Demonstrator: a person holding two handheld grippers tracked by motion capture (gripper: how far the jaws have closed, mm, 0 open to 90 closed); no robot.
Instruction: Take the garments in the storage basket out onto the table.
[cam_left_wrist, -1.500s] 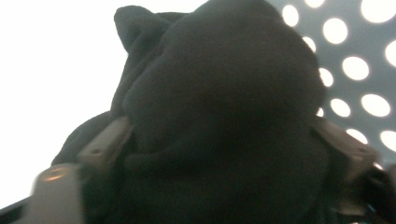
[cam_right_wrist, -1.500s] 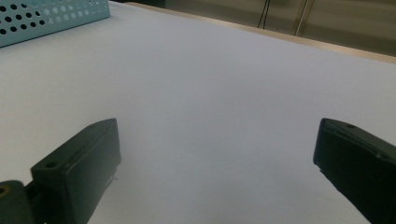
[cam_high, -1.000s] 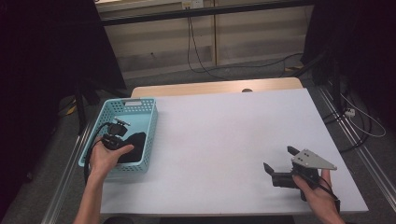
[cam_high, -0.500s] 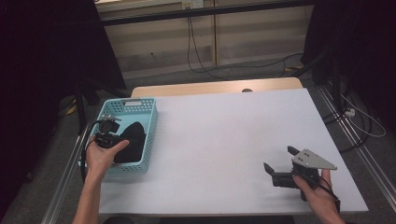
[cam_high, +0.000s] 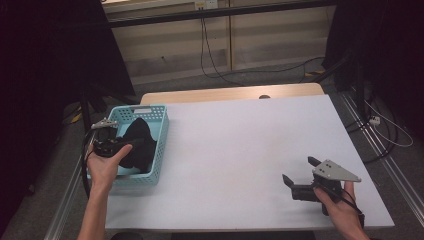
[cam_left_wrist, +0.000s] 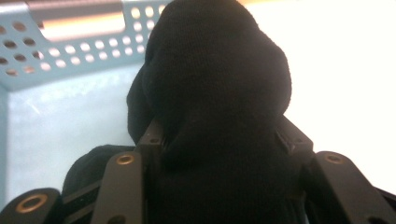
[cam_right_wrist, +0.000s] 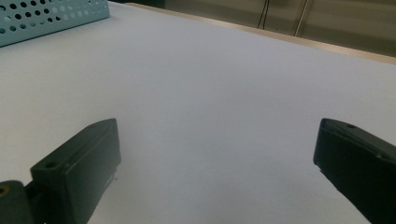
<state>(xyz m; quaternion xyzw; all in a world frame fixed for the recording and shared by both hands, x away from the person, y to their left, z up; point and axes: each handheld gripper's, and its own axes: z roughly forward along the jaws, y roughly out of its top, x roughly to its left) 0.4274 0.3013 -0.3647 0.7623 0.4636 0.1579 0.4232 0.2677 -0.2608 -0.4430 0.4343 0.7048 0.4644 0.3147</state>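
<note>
A black cloth (cam_high: 141, 141) lies bunched in the light blue perforated basket (cam_high: 161, 131) at the table's left edge. My left gripper (cam_high: 129, 148) comes in over the basket's left side and is shut on the cloth, part of which is raised above the basket rim. In the left gripper view the black cloth (cam_left_wrist: 219, 70) fills the space between the jaws of my left gripper (cam_left_wrist: 219, 144), with the basket wall (cam_left_wrist: 70, 46) behind it. My right gripper (cam_high: 300, 170) rests low over the white table at the front right, open, with nothing between the jaws of the right gripper (cam_right_wrist: 215, 154).
The white table top (cam_high: 240, 145) stretches between basket and right hand; a wooden strip (cam_high: 225, 94) runs along its far edge. A corner of the basket (cam_right_wrist: 42, 18) shows far off in the right gripper view. Cables lie on the floor behind and to the right.
My left hand has lifted and drawn back a little toward the basket's left side, pulling the black cloth upward. The right hand has stayed in place.
</note>
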